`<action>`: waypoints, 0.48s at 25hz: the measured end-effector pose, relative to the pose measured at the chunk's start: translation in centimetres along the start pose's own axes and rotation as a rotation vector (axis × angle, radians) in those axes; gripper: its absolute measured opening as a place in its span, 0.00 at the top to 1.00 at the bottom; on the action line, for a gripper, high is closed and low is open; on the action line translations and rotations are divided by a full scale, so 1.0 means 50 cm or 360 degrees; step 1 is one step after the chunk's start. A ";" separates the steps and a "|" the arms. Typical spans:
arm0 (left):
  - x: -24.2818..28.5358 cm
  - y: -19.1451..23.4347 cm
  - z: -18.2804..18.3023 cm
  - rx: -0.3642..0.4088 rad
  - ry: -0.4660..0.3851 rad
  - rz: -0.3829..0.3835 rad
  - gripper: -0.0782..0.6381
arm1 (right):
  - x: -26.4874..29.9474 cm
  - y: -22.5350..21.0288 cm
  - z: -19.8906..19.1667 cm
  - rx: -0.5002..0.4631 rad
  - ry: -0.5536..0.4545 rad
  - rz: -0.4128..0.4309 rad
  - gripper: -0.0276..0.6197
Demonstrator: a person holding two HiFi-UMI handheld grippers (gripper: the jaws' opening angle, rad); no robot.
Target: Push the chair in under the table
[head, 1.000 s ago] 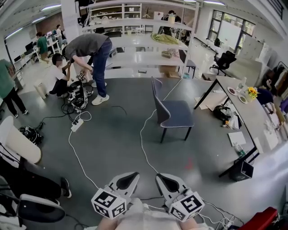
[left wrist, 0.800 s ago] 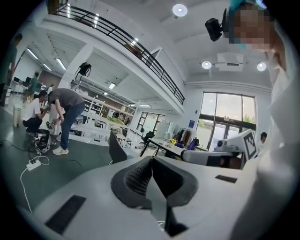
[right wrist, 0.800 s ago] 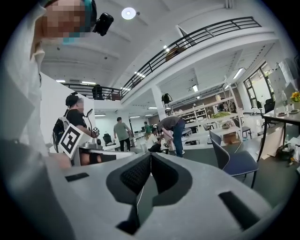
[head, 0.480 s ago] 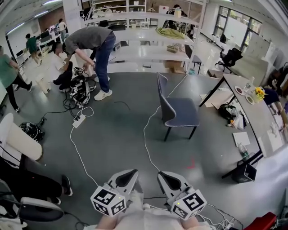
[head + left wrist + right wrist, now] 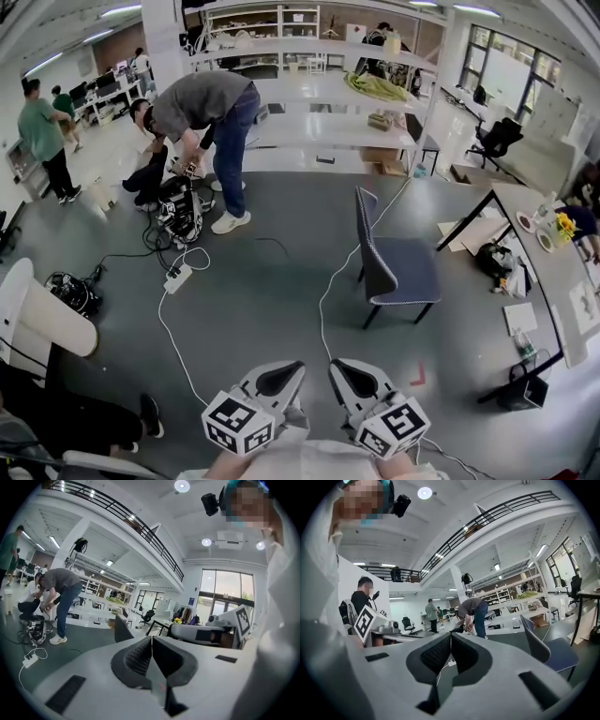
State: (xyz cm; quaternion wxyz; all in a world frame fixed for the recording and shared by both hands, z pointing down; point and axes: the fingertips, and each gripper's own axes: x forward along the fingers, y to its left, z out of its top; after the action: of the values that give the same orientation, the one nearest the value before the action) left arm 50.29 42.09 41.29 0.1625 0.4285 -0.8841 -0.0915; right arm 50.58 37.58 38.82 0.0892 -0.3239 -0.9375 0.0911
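Far shelves carry a heap of green cloth, with a brown box on the floor beneath them. Yellow flowers stand on the table at right; what the black bin under its near end holds cannot be made out. The chair stands on open grey floor, apart from the table, seat toward it and back to the left. The left gripper and right gripper, side by side at the near edge, have their jaws pressed together on nothing. The chair lies well ahead and right of them, with a white cable on the floor between.
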 end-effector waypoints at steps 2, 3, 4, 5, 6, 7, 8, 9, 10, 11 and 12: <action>0.014 0.054 0.024 -0.0002 -0.0002 -0.0003 0.87 | 0.062 -0.009 0.016 -0.0017 -0.0006 0.0010 0.95; 0.021 0.079 0.037 -0.0001 -0.0004 -0.0012 0.87 | 0.091 -0.013 0.023 -0.0026 -0.0006 0.0010 0.95; 0.028 0.103 0.050 0.0003 -0.0005 -0.0023 0.87 | 0.119 -0.017 0.029 -0.0034 -0.0005 0.0007 0.95; 0.035 0.125 0.062 0.0009 -0.0006 -0.0036 0.87 | 0.143 -0.022 0.036 -0.0044 -0.0004 0.0001 0.95; 0.043 0.144 0.073 0.0015 -0.0007 -0.0047 0.87 | 0.164 -0.028 0.041 -0.0053 -0.0004 -0.0009 0.95; 0.051 0.161 0.083 0.0020 -0.0009 -0.0057 0.87 | 0.182 -0.037 0.045 -0.0057 -0.0004 -0.0020 0.95; 0.060 0.176 0.091 0.0020 -0.0009 -0.0066 0.87 | 0.197 -0.048 0.047 -0.0053 -0.0002 -0.0030 0.95; 0.067 0.189 0.096 0.0017 -0.0007 -0.0074 0.87 | 0.211 -0.057 0.049 -0.0044 0.0001 -0.0038 0.95; 0.073 0.200 0.099 0.0012 -0.0003 -0.0080 0.87 | 0.223 -0.066 0.051 -0.0034 0.0003 -0.0042 0.95; 0.077 0.211 0.099 0.0006 0.0002 -0.0086 0.87 | 0.235 -0.072 0.053 -0.0029 0.0005 -0.0046 0.95; 0.081 0.220 0.098 -0.0001 0.0008 -0.0090 0.87 | 0.246 -0.077 0.054 -0.0028 0.0008 -0.0050 0.95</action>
State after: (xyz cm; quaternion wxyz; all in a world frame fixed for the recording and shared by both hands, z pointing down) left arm 38.13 45.78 40.87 0.1623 0.4535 -0.8712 -0.0952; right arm 38.18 41.94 38.44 0.0902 -0.3103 -0.9429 0.0805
